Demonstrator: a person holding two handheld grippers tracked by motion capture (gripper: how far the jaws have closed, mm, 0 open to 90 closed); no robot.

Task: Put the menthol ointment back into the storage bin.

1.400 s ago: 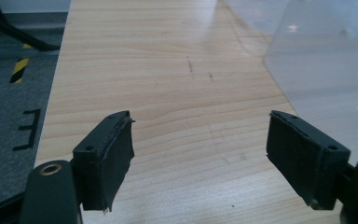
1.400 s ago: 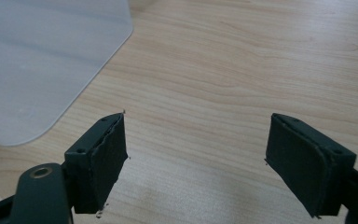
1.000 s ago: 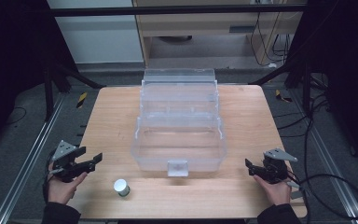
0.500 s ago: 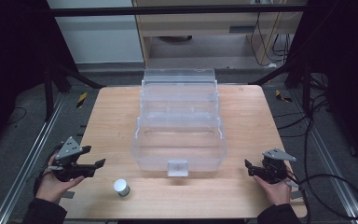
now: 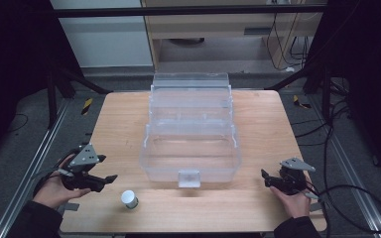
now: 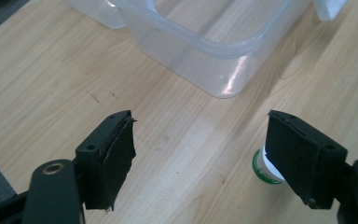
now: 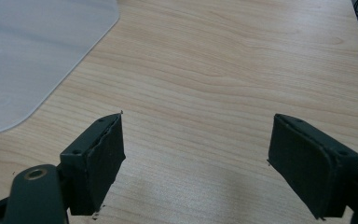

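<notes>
Left gripper [image 5: 110, 179]: held over the bench's near left corner, jaws spread wide and just been opening, nothing between them; in the left gripper view its pads [image 6: 119, 154] stand clear of everything.
Bottle [image 5: 129, 199]: small, white-capped with a green band, upright on the bench near the front edge, just right of the left gripper and apart from it; in the left gripper view it [image 6: 266, 167] peeks out from behind the right-hand jaw.
Box [image 5: 191, 163]: clear plastic, open, lid tilted back, in the middle of the bench [image 5: 258, 124]; a white latch at its front wall.
Right gripper [image 5: 267, 177]: near the front right corner, jaws apart and empty, pointing toward the box; bare wood lies between the jaws in the right gripper view.
</notes>
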